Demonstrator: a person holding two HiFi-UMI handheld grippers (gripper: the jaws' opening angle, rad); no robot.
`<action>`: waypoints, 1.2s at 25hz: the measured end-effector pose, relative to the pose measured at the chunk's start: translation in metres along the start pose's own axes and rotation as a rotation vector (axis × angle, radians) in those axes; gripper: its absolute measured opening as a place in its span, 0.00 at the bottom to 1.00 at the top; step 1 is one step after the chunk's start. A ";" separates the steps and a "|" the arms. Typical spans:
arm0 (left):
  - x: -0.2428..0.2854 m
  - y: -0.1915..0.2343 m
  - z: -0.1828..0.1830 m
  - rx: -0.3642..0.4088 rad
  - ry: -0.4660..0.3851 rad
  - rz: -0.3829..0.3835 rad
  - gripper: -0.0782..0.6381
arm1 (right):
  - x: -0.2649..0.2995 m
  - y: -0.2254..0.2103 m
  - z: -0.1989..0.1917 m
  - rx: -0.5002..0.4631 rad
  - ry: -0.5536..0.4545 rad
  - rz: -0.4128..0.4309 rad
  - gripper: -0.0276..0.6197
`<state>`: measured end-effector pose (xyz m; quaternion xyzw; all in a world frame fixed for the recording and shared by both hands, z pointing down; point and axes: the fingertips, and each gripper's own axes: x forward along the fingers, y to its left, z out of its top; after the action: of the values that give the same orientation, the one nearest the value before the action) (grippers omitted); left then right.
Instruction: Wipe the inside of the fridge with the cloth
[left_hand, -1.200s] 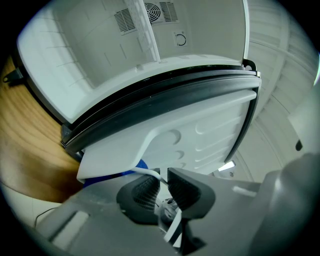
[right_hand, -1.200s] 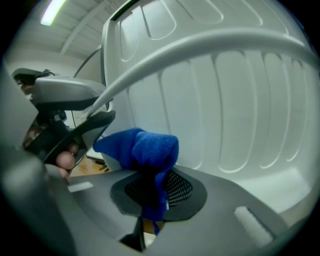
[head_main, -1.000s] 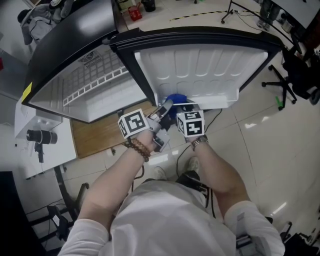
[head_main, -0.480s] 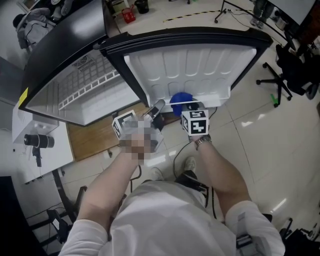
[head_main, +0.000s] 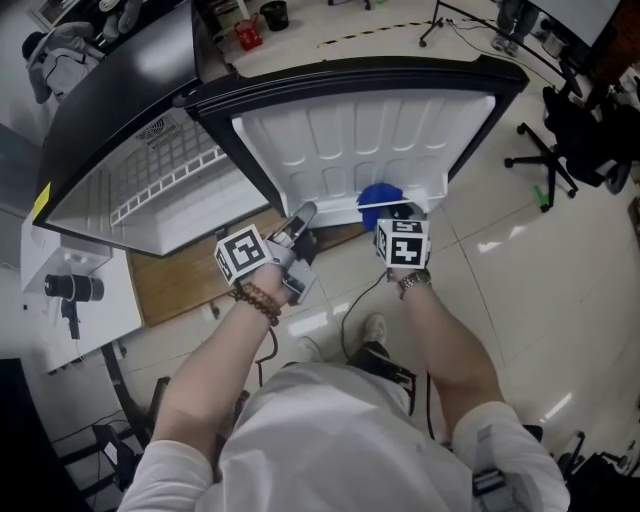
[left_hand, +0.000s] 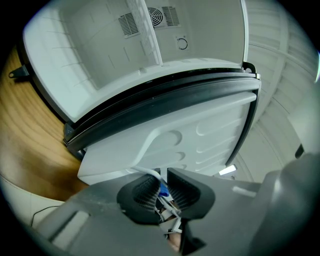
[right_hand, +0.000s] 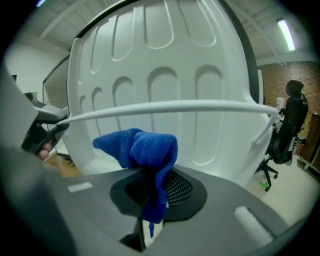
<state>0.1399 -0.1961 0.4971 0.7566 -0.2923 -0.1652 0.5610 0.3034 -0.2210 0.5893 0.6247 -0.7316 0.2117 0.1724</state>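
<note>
Head view: the fridge (head_main: 150, 180) lies open at 10 o'clock, with its door (head_main: 340, 140) swung out at 12. The left hand-held gripper (head_main: 303, 213) meets the door's lower corner. The right hand-held gripper (head_main: 395, 212) holds the cloth (head_main: 378, 193) by the rail (head_main: 425, 199). Bare floor (head_main: 520, 290) opens at 3 o'clock.

Left gripper view: the jaws stand narrow, pinching the rail's end. The door's edge runs off toward 1 o'clock.

Right gripper view: the jaws clamp the blue cloth, which is bunched just under the rail. A chair (right_hand: 289, 125) stands at 3 o'clock.
</note>
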 end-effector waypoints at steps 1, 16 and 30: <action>0.000 0.001 0.000 -0.001 -0.002 0.006 0.16 | -0.001 -0.006 -0.001 0.004 0.004 -0.017 0.10; 0.001 0.002 0.003 -0.010 -0.011 0.017 0.16 | -0.016 -0.057 0.001 0.084 0.011 -0.238 0.10; 0.002 0.001 0.002 -0.013 0.018 -0.002 0.16 | -0.043 -0.087 -0.017 0.245 0.030 -0.414 0.10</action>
<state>0.1400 -0.1992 0.4975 0.7547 -0.2856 -0.1610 0.5683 0.3958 -0.1874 0.5896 0.7743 -0.5542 0.2685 0.1458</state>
